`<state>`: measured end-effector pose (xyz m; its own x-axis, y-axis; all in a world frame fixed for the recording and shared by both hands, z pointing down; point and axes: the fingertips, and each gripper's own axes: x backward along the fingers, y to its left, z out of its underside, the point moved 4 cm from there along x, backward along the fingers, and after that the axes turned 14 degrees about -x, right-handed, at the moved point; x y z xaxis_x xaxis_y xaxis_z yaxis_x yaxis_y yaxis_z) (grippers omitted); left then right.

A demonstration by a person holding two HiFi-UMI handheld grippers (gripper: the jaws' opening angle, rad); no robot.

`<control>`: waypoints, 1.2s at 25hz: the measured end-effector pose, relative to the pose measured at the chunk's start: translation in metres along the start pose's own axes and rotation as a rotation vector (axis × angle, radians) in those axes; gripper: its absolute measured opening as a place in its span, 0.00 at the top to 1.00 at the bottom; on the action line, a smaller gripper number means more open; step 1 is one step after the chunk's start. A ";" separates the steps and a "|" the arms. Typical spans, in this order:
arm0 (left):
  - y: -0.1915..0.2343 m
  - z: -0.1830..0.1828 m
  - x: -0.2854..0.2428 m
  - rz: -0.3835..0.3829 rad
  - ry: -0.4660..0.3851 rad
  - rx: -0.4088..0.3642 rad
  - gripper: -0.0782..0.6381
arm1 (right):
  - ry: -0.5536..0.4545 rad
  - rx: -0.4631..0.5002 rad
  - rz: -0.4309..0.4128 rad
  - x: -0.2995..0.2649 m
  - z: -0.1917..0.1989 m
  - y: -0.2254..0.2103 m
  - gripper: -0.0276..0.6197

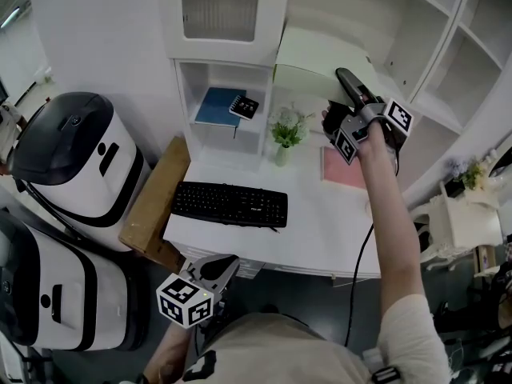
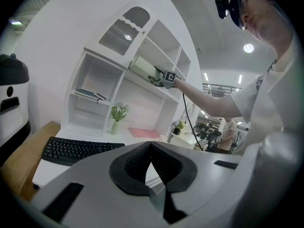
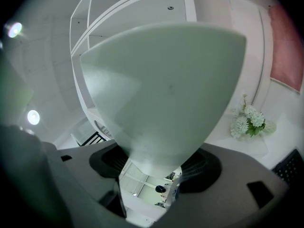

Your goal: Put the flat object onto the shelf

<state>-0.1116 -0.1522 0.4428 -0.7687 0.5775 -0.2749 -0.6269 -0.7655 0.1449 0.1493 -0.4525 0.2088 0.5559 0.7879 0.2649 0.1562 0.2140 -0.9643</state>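
Most of the white shelf [image 1: 267, 110] hidden in the right gripper view behind the pale green flat object [image 3: 161, 89], raised to the upper board above the flower vase [image 1: 284, 138]; hard to tell whether resting there. Clamped its near end in the right gripper [image 3: 154, 172], jaws spread wide; held the left gripper [image 2: 151, 148] empty, jaws closed tip to tip.

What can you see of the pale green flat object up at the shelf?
The flat object is a pale green slab with a smooth, matte, plain face and a rounded corner; its material is unclear. It lies roughly level along the white shelf above the desk compartments and appears to rest on it. One end sits between the jaws of the right hand-held gripper, which look closed on it.
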 end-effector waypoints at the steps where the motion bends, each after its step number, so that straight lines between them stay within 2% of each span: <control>1: 0.000 0.000 0.000 0.000 0.000 0.001 0.87 | 0.000 0.000 0.000 0.000 -0.001 0.000 0.48; 30: 0.004 0.005 -0.002 -0.022 -0.004 0.016 0.87 | -0.005 0.000 0.001 -0.020 -0.023 -0.001 0.47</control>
<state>-0.1128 -0.1549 0.4493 -0.7549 0.5955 -0.2748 -0.6459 -0.7478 0.1538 0.1570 -0.4814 0.2042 0.5517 0.7911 0.2643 0.1556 0.2137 -0.9644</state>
